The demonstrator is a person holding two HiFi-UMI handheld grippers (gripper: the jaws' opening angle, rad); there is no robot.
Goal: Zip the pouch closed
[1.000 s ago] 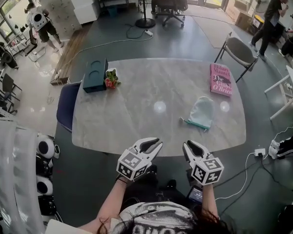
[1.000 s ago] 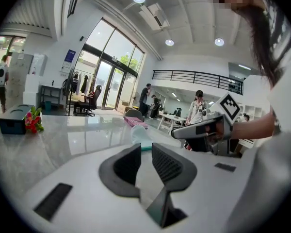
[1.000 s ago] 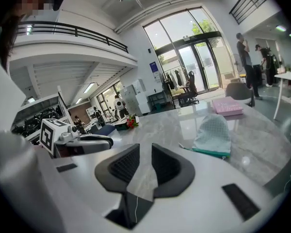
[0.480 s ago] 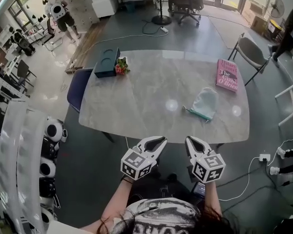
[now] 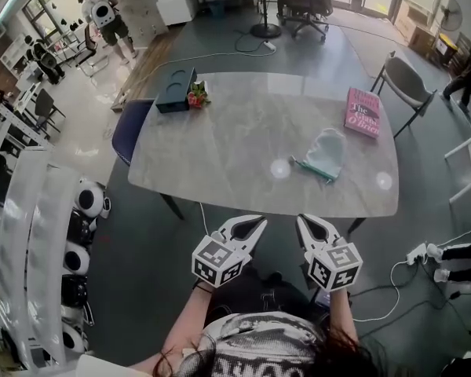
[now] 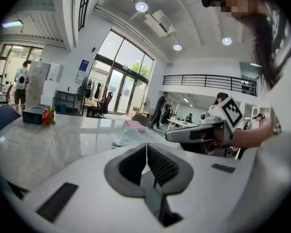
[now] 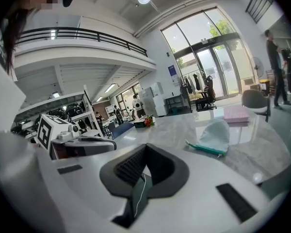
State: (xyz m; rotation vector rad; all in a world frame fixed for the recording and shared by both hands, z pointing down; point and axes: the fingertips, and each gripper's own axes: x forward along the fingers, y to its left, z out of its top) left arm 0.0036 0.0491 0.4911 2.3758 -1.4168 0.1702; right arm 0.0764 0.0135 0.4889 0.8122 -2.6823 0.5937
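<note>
The pale green pouch (image 5: 326, 151) lies flat on the right half of the marble table (image 5: 235, 140), its teal zipper edge (image 5: 312, 169) facing me. Both gripper views show the pouch (image 6: 127, 136) (image 7: 216, 135) well ahead of the jaws. Both grippers hover side by side short of the table's near edge, apart from the pouch. My left gripper (image 5: 258, 223) (image 6: 146, 144) has just been closing and is shut with nothing between its pads. My right gripper (image 5: 301, 219) (image 7: 145, 147) is also shut and empty.
A pink book (image 5: 362, 112) lies at the table's far right. A dark blue box (image 5: 177, 89) with red flowers (image 5: 197, 95) sits at the far left corner. A blue chair (image 5: 128, 132) stands at the left side, a grey chair (image 5: 404, 81) beyond the right.
The left jaws went from open to shut on nothing. Both grippers drifted together, and the table with the pouch now sits higher in the head view. The pouch has not moved on the table.
</note>
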